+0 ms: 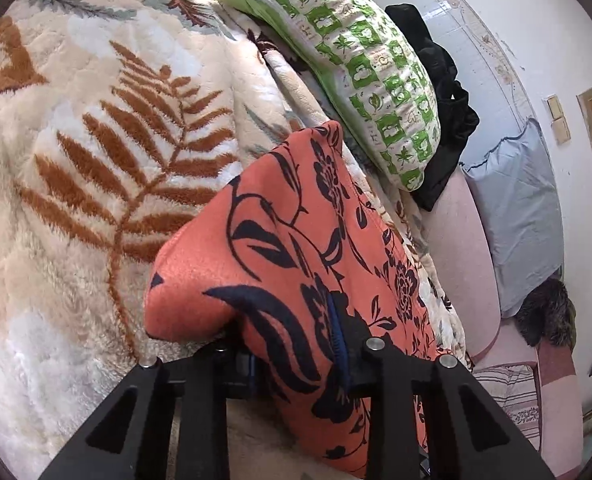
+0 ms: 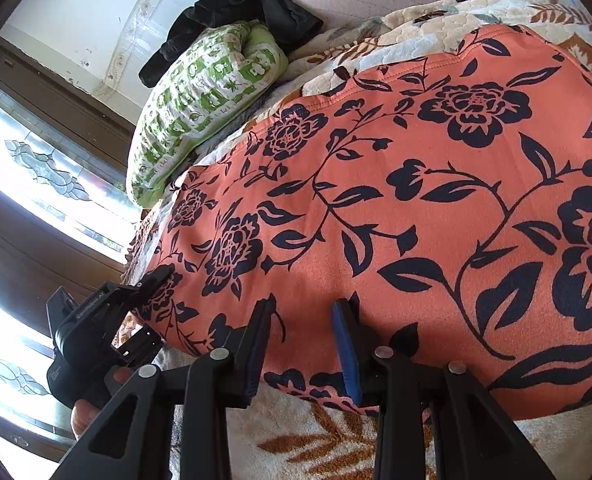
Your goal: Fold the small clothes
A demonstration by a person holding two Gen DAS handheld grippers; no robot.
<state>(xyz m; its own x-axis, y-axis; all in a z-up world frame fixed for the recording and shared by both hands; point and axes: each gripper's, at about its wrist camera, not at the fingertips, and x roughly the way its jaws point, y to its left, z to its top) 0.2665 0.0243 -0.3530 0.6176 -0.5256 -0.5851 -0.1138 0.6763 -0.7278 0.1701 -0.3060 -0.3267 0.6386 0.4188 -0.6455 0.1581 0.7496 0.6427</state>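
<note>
An orange garment with a dark floral print [image 2: 435, 200] lies spread on a fleece blanket [image 1: 96, 160] with brown fern leaves. In the left wrist view the garment [image 1: 296, 260] drapes over my left gripper [image 1: 296, 356], which is shut on its edge; the left finger is mostly hidden under cloth. The left gripper also shows in the right wrist view [image 2: 152, 284], at the garment's left corner. My right gripper [image 2: 303, 320] is open, its blue-padded fingers [image 2: 343, 344] resting at the garment's near edge with cloth between them.
A green-and-white patterned pillow [image 1: 355, 72] and black clothing [image 1: 443, 108] lie at the head of the bed. A pink quilted sheet [image 1: 463, 248] and a grey-blue pillow [image 1: 515, 216] lie near the wall. A window with patterned glass [image 2: 44, 168] is at the left.
</note>
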